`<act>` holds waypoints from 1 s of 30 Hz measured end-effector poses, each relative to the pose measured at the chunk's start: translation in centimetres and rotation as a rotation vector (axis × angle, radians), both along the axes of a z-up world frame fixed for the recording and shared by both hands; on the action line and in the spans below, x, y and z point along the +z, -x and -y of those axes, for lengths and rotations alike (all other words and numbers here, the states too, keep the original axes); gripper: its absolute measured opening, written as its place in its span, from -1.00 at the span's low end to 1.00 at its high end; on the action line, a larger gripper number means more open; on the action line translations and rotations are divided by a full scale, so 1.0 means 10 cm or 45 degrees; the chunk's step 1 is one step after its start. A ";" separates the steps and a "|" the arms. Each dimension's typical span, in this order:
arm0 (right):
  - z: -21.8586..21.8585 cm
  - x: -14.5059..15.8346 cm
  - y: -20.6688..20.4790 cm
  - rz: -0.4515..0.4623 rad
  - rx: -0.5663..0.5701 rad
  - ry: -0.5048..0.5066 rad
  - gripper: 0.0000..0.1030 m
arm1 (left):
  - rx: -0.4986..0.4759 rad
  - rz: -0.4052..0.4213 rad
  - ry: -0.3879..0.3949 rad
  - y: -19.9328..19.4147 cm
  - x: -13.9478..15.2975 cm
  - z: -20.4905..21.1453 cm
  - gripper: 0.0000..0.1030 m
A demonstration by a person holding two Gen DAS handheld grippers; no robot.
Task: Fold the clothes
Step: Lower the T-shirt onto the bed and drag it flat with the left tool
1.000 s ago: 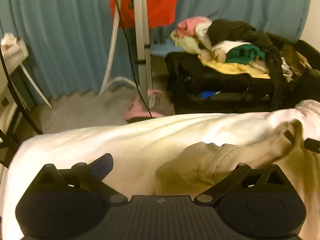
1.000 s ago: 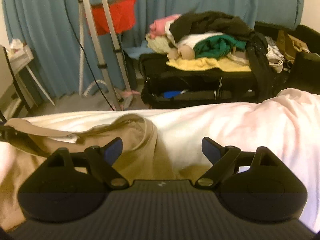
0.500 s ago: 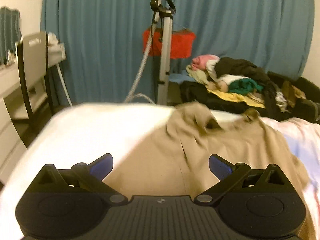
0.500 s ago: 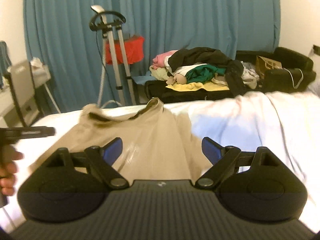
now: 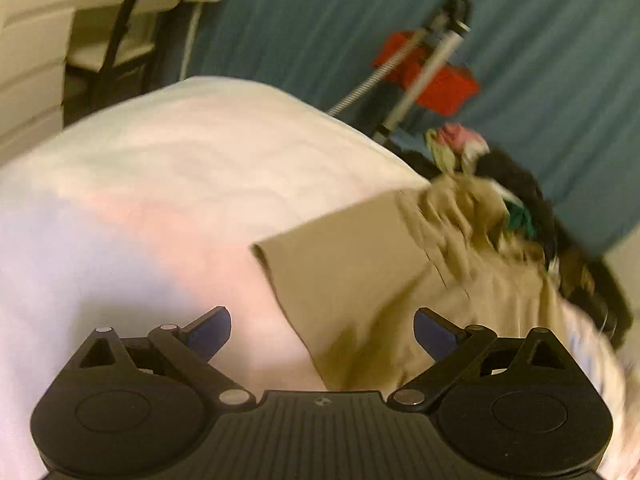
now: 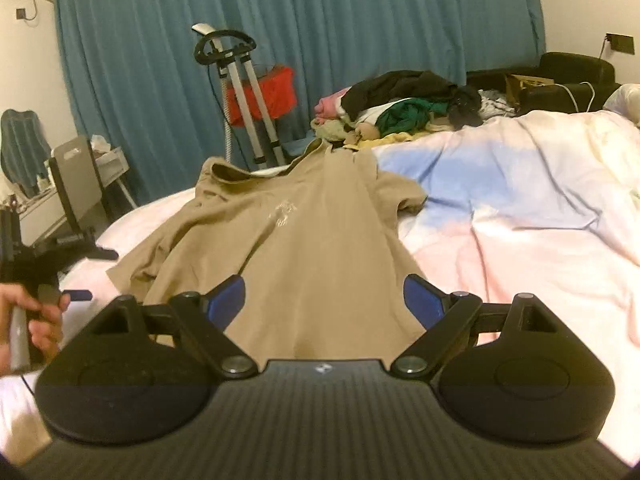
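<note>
A tan short-sleeved shirt (image 6: 304, 236) lies spread on the pale bed cover (image 6: 520, 208), collar at the far end, hem toward me. It also shows in the tilted, blurred left wrist view (image 5: 372, 280). My right gripper (image 6: 324, 300) is open and empty above the shirt's lower part. My left gripper (image 5: 322, 330) is open and empty over the shirt's left edge and sleeve. In the right wrist view the left gripper (image 6: 60, 264) shows at the far left, held in a hand, beside the shirt's left sleeve.
Beyond the bed's far edge a pile of mixed clothes (image 6: 400, 116) lies on a black suitcase. A garment steamer stand (image 6: 240, 92) with a red item stands before the blue curtain (image 6: 360, 20). A chair and desk (image 6: 76, 176) are at the left.
Both grippers pulled back from the shirt's collar end toward its hem. The shirt now lies spread flat. The left gripper has tilted and swung left, its view blurred.
</note>
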State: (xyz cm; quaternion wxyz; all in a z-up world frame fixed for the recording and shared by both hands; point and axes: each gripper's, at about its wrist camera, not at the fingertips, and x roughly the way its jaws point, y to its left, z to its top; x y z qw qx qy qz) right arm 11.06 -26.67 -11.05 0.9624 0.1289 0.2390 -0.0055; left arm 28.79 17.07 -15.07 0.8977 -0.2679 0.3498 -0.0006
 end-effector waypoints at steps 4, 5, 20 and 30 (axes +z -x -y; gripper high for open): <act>0.03 -0.12 -0.14 0.011 -0.005 -0.022 0.70 | 0.080 0.011 0.129 -0.21 -0.21 -0.08 0.73; 0.03 -0.17 -0.18 0.003 -0.008 -0.028 0.70 | 0.093 0.030 0.126 -0.25 -0.25 -0.07 0.72; 0.13 -0.54 -0.46 -0.057 -0.058 -0.013 0.70 | 0.055 0.102 -0.431 -1.45 0.31 0.12 -0.92; 0.20 -0.77 -0.81 -0.089 -0.100 0.021 0.70 | 0.343 -0.014 -0.633 -2.36 0.51 -0.19 -0.68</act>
